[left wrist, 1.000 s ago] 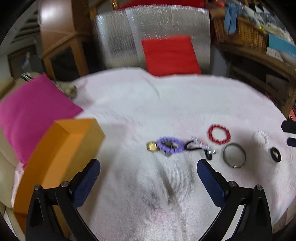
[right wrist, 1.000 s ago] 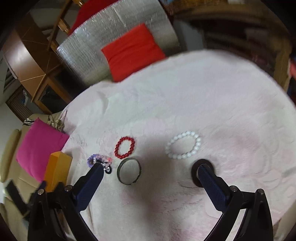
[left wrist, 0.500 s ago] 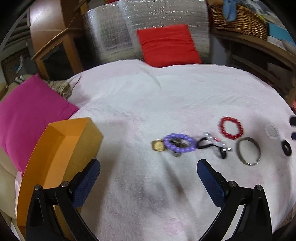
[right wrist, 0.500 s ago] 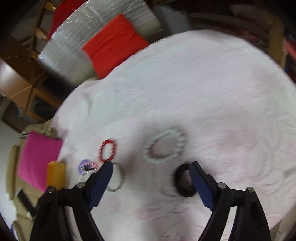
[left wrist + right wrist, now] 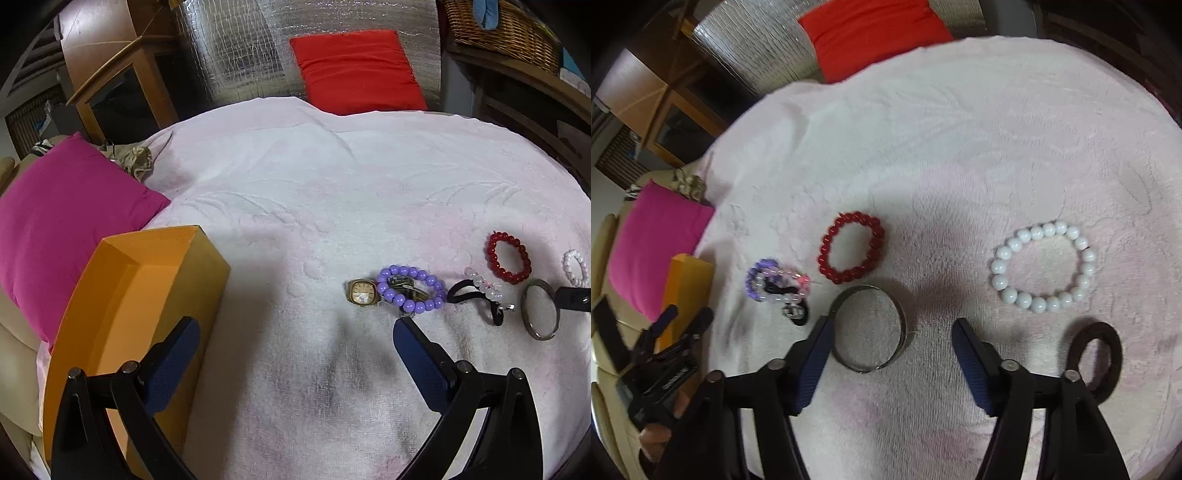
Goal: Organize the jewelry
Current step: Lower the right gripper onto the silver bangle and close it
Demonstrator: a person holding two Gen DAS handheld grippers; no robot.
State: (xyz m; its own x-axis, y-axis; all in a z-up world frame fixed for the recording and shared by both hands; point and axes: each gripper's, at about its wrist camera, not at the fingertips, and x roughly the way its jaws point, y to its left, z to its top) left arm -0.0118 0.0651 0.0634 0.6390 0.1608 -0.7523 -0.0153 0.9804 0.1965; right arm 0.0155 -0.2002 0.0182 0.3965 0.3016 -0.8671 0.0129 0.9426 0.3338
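Jewelry lies in a row on a pale pink cloth. In the left wrist view I see a gold watch [image 5: 362,292], a purple bead bracelet [image 5: 410,289], a black hair tie with clear beads [image 5: 480,297], a red bead bracelet [image 5: 509,257], a metal bangle [image 5: 540,314] and a white bead bracelet [image 5: 574,266]. An open orange box [image 5: 136,295] stands at the left. My left gripper [image 5: 293,339] is open and empty, just in front of the watch. My right gripper [image 5: 892,338] is open, its jaws either side of the metal bangle [image 5: 870,328]. The red bracelet [image 5: 851,253], white bracelet [image 5: 1043,266] and a dark hair tie [image 5: 1099,354] lie around it.
A magenta cushion [image 5: 62,218] lies left of the box. A red cushion [image 5: 354,70] leans on a silver padded panel beyond the cloth's far edge. A wicker basket [image 5: 502,33] sits on a wooden shelf at the back right.
My right gripper has swung left and down, from the dark hair tie to over the metal bangle. My left gripper has shifted a little left and closer to the cloth.
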